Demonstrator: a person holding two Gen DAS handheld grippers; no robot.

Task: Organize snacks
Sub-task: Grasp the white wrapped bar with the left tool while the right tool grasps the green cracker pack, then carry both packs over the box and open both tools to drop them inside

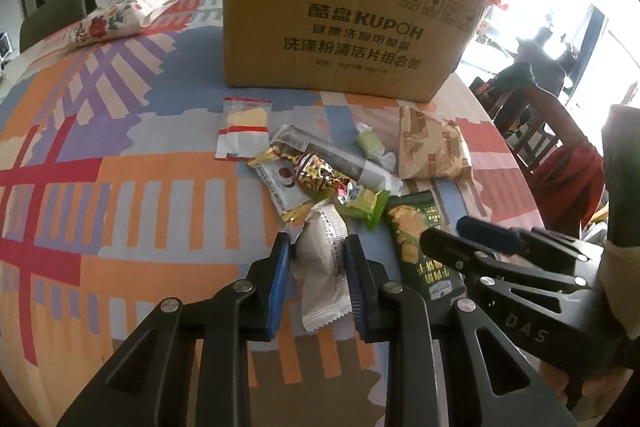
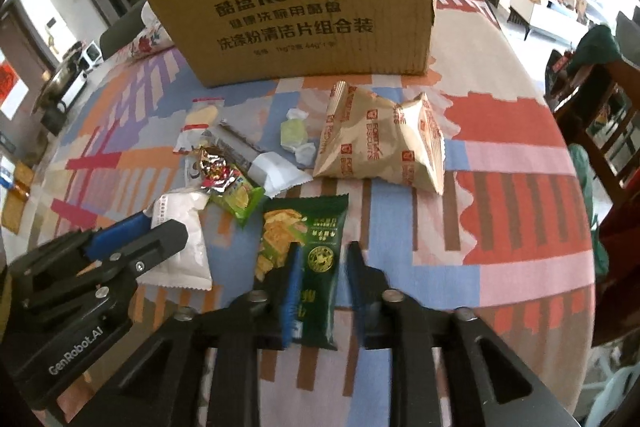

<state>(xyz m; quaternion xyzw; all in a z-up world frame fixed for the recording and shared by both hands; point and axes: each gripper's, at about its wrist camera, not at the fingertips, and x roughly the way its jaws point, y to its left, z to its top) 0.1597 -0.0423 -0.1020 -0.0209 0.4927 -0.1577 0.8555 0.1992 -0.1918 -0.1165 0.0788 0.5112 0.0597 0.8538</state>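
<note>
Several snack packets lie in a loose pile on the patterned tablecloth in front of a cardboard box (image 1: 340, 23), which also shows in the right wrist view (image 2: 304, 11). My left gripper (image 1: 318, 247) is open, its fingers either side of a white packet (image 1: 320, 267). My right gripper (image 2: 322, 255) is open, its fingers either side of a dark green cracker packet (image 2: 316, 251). That green packet (image 1: 416, 239) lies right of the white one (image 2: 180, 247). A tan biscuit bag (image 2: 376, 143) lies near the box (image 1: 432, 147).
A floral tissue pack (image 1: 120, 11) sits at the far left of the table. A clear red-striped packet (image 1: 240, 127), a gold candy (image 1: 312, 171), a light green packet (image 1: 364, 205) and a small green sweet (image 2: 294, 133) lie in the pile. Wooden chairs (image 2: 592, 115) stand beyond the right table edge.
</note>
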